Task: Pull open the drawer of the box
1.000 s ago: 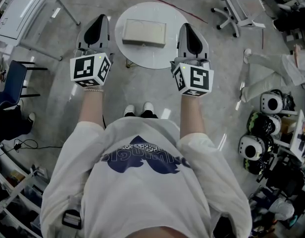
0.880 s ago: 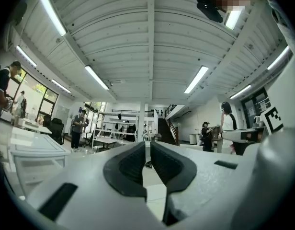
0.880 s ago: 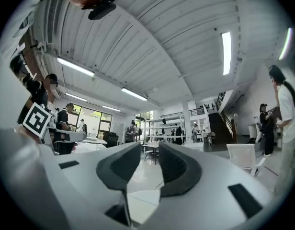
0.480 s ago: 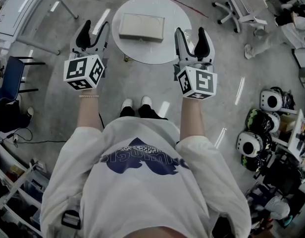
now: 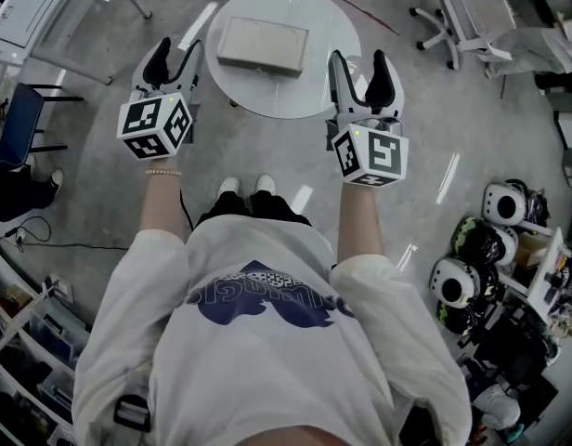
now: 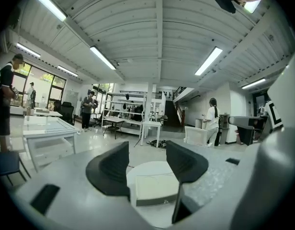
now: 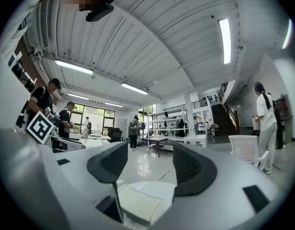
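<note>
A flat beige box [image 5: 263, 46] lies on a small round white table [image 5: 309, 91] ahead of me. In the left gripper view the box [image 6: 154, 188] shows its grey near face, with no drawer pulled out that I can see. My left gripper [image 5: 173, 60] hangs by the table's left edge, short of the box. My right gripper [image 5: 360, 71] hangs over the table's right edge. Both have just been opening and stand open with nothing between the jaws. The box [image 7: 138, 202] sits low between the right fingers [image 7: 193, 169], farther off.
An office chair [image 5: 453, 17] stands at the back right and a white desk [image 5: 45, 7] at the back left. Helmets [image 5: 490, 240] are heaped on the right, and a blue chair [image 5: 12, 133] stands at the left. My feet [image 5: 244, 186] are just before the table. People stand far off.
Both grippers were shut a second ago and stand open now. Both have sunk a little, and the left one has drifted outward to the left.
</note>
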Tool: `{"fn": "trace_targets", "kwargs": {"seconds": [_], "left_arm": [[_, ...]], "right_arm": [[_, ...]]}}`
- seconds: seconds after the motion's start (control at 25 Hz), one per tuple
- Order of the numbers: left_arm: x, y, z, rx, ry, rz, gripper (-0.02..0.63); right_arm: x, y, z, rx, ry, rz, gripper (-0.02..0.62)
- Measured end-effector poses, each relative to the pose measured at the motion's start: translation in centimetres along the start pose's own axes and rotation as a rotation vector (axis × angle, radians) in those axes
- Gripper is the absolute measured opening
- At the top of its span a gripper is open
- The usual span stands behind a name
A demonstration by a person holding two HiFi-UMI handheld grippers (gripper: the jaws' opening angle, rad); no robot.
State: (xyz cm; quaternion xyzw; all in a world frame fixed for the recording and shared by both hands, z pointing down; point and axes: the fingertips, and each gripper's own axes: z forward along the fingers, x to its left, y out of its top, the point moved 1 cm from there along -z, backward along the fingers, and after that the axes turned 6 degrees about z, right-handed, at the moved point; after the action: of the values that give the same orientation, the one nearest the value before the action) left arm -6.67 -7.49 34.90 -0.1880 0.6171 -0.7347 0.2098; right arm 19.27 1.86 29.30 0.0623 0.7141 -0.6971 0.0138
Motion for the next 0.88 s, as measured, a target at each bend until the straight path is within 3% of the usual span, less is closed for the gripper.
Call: {"fn": "trace_targets", "kwargs": {"seconds": [0.24, 0.44, 0.68, 0.88], "left_arm": [[0.4, -0.6, 1.7, 0.025, 0.007, 0.014, 0.229], [1.6, -2.6, 4.5, 0.095, -0.041, 0.017, 0.229], [2.5, -7.5, 9.1, 0.235, -0.129, 0.016, 0.229], [2.8, -14.3, 12.9, 0.408, -0.196, -0.01, 0.229]], "right_arm": [[-0.8, -1.0, 1.7, 0.009, 0.009, 0.015, 0.268], [-0.5, -2.4, 3.8, 0.026, -0.021, 0.021, 0.268], [-0.7, -4.9, 5.9, 0.072, -0.095, 0.038, 0.268], [-0.8, -7.4, 7.4, 0.118, -0.145, 0.047, 0.268]]}}
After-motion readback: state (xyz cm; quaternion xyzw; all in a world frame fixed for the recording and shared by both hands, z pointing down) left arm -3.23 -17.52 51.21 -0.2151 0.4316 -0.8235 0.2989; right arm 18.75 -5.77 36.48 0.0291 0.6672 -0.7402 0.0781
